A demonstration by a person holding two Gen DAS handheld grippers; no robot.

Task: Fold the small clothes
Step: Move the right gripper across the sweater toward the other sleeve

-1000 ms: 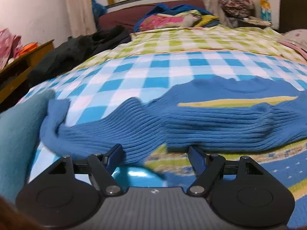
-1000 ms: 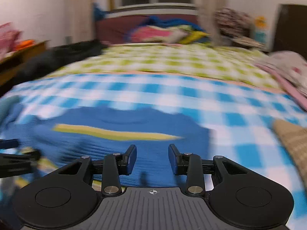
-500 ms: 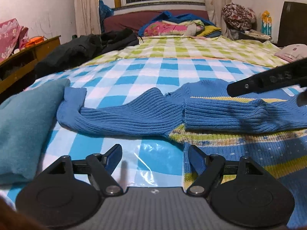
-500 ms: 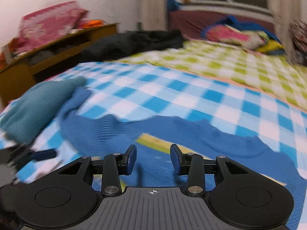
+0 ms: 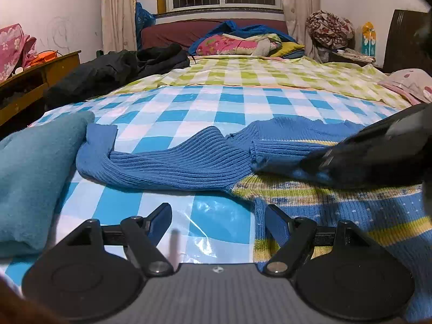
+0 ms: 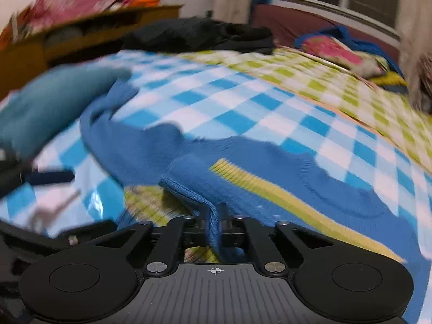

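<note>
A blue ribbed sweater (image 5: 351, 210) with yellow-green stripes lies flat on the blue-checked sheet (image 5: 216, 108). Its left sleeve (image 5: 183, 162) stretches out toward the left. The other sleeve is folded across the chest, its cuff (image 6: 189, 178) near the middle. My right gripper (image 6: 216, 216) is shut on that cuff, with blue knit pinched between the jaws. In the left wrist view the right gripper (image 5: 378, 148) comes in from the right. My left gripper (image 5: 218, 216) is open just above the sheet at the sweater's left edge, holding nothing.
A folded teal garment (image 5: 32, 167) sits at the left beside the sleeve end. A black coat (image 5: 113, 70) and a wooden shelf (image 5: 35, 73) are at the far left. Pillows and bedding (image 5: 237, 43) are piled at the head of the bed, on the green-checked sheet.
My right gripper swung left across the sweater and shut on the folded sleeve's cuff. The left gripper drew back a little at first, then held still, open.
</note>
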